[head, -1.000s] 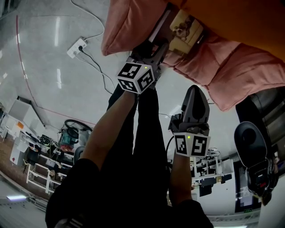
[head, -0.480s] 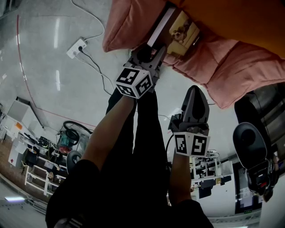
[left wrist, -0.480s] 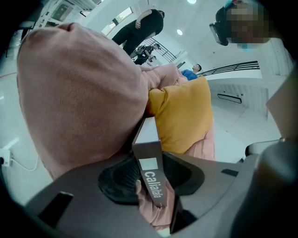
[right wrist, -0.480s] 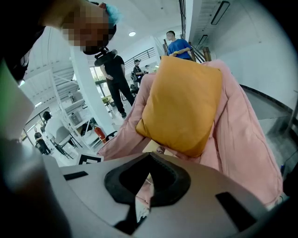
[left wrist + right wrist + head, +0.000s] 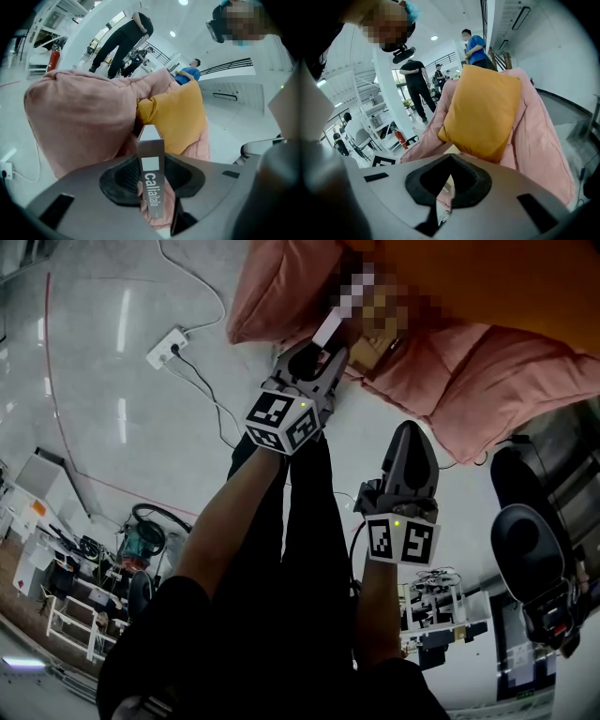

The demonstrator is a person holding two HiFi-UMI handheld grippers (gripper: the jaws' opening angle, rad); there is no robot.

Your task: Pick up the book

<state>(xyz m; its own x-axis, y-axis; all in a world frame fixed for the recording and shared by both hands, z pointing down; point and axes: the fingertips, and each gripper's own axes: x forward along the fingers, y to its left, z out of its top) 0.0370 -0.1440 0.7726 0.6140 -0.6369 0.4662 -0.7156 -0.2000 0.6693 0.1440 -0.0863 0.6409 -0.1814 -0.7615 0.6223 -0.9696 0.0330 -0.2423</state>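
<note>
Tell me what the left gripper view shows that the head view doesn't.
Only the left gripper view: the lettering on the book, and a standing person in black. Only the head view: the right gripper, and a power strip. Both: the pink cushion, and the left gripper, its jaws just closed further, clamping the book.

Book [image 5: 151, 183] spine: white "caliaitalia" lettering under white square.
</note>
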